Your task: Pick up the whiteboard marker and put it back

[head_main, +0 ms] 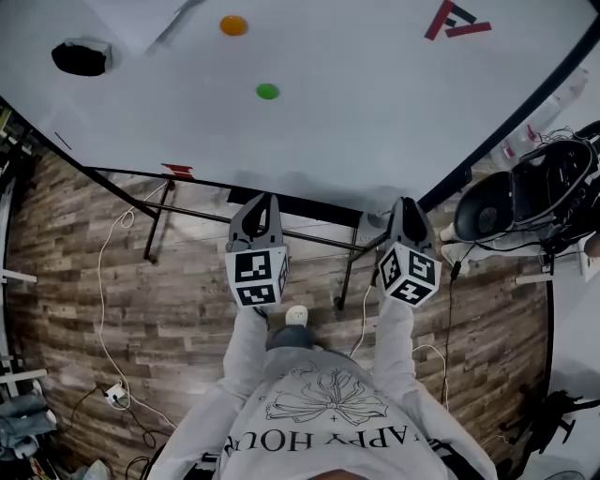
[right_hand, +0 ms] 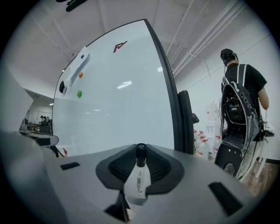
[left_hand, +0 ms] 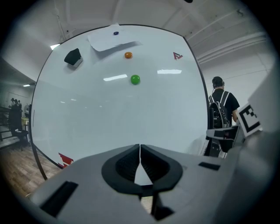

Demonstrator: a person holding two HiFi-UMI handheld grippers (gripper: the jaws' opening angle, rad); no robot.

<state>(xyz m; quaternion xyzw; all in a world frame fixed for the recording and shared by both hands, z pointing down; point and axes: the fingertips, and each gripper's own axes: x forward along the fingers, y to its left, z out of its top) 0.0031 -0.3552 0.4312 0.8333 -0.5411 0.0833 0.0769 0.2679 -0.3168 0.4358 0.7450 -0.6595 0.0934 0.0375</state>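
Observation:
My right gripper point(right_hand: 141, 151) is shut on the whiteboard marker point(right_hand: 139, 177), a white barrel with a black cap that points forward between the pads toward the whiteboard point(right_hand: 113, 96). In the head view the right gripper point(head_main: 405, 208) hangs just before the board's lower edge, and the marker is hidden behind it. My left gripper point(left_hand: 140, 151) is shut with nothing between its jaws, and it faces the whiteboard point(left_hand: 113, 109). In the head view the left gripper point(head_main: 255, 211) is level with the right one, over the dark tray point(head_main: 300, 208) at the board's bottom.
On the whiteboard point(head_main: 375, 112) sit a black eraser point(head_main: 82, 58), an orange magnet point(head_main: 233, 25) and a green magnet point(head_main: 267, 92). A person with a backpack point(right_hand: 240, 96) stands to the right. Cables point(head_main: 112, 309) lie on the wooden floor by the board's legs.

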